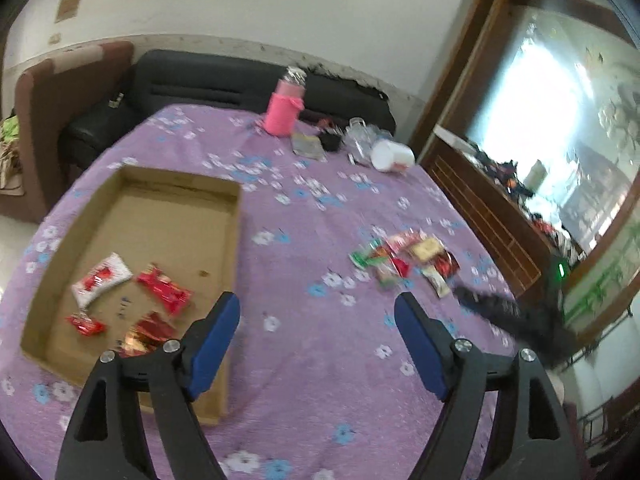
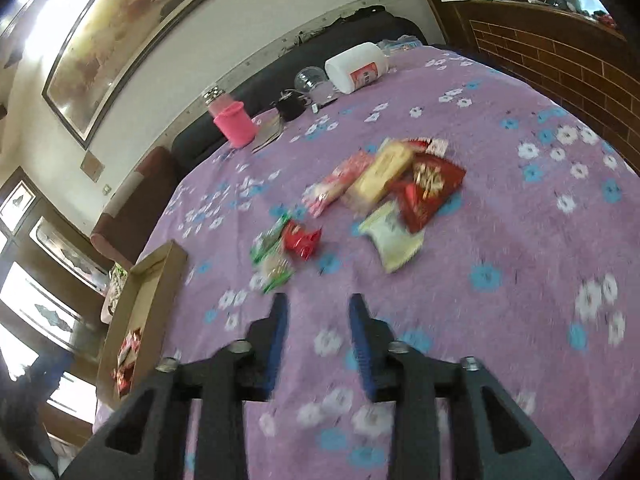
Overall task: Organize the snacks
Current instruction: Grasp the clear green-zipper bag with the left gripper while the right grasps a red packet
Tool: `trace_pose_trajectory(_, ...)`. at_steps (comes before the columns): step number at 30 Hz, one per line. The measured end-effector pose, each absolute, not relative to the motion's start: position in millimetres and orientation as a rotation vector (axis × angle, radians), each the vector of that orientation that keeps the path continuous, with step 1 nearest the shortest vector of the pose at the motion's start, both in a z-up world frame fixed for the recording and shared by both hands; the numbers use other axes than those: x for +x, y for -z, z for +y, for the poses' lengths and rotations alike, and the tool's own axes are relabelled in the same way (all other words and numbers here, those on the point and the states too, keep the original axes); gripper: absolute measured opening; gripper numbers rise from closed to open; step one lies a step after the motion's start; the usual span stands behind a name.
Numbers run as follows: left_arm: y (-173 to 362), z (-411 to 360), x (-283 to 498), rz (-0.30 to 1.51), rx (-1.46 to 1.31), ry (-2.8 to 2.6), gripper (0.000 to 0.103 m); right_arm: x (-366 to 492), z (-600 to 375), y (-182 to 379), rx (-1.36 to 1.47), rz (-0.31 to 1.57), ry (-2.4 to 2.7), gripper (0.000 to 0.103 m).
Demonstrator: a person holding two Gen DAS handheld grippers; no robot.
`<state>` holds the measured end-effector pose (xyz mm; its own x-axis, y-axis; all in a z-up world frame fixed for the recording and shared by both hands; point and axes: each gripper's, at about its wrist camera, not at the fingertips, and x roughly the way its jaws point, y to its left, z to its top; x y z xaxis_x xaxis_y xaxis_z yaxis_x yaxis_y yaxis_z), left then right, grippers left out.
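A shallow cardboard box (image 1: 236, 216) lies on the purple flowered tablecloth at the left, with several red and white snack packets (image 1: 164, 292) inside. A loose pile of snack packets (image 1: 404, 260) lies on the cloth to the right. My left gripper (image 1: 318, 308) is open and empty, above the cloth between box and pile. In the right wrist view the pile (image 2: 384, 184) lies ahead, with a small red packet (image 2: 302, 240) and green packets (image 2: 272, 256) nearest. My right gripper (image 2: 318, 302) is open and empty, just short of them. The box (image 2: 160, 276) shows at the left.
At the table's far edge stand a pink bottle (image 1: 284, 104), a white tub (image 1: 390, 156) on its side, a clear plastic container (image 1: 360, 136) and a small black object (image 1: 330, 142). A dark sofa (image 1: 200, 80) is behind; a wooden cabinet (image 1: 480, 200) stands to the right.
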<state>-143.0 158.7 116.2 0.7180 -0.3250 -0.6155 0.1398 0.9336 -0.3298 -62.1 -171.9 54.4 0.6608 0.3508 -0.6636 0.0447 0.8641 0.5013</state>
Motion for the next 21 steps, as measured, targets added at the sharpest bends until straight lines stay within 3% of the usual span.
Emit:
trace_pose_trajectory(11,-104.0,145.3,-129.4,0.783,-0.241,0.225,0.079,50.3,-112.7,-27.8,0.394,0.944,-0.254,0.042)
trace_pose_trajectory(13,-101.8,148.8,-126.4,0.793,-0.249,0.22,0.079,55.2,-99.0,-19.2,0.358,0.996,-0.289,0.025)
trace_pose_trajectory(18,-99.2,151.9,-124.0,0.796,-0.252,0.232,0.079,30.3,-90.2,-18.8,0.413,1.059,-0.457,0.012)
trace_pose_trajectory(21,-95.2,148.3,-119.3,0.806,-0.245,0.246,0.079,15.6,-88.6,-22.2,0.388,1.038,-0.438,0.012)
